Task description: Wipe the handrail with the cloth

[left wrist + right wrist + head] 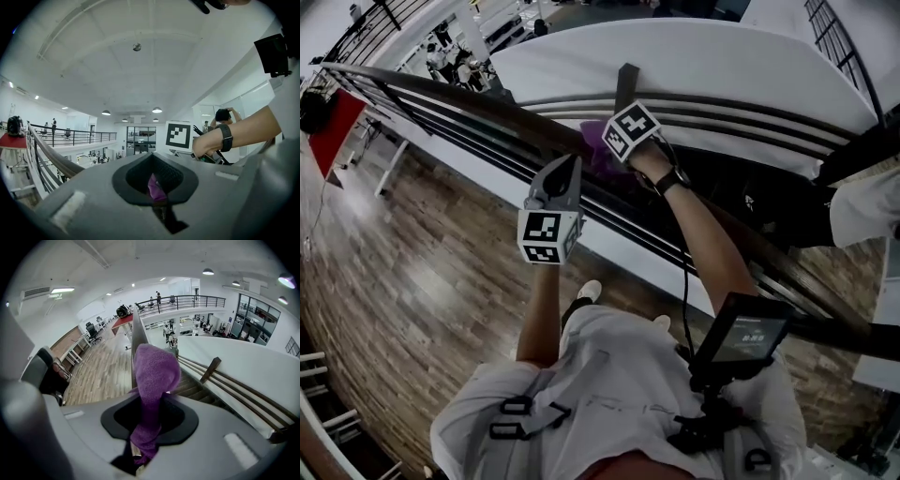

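At the top middle of the head view, your right tool (139, 453) squeezes the purple cloth (596, 159) on the handrail (469, 97). Your left tool (160, 208), just beside it, pinches a bit of the cloth too.

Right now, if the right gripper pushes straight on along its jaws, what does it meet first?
Probably the handrail. The right gripper is shut on the purple cloth, which bunches ahead over the rail, so the cloth would pad the contact. Depth is unclear.
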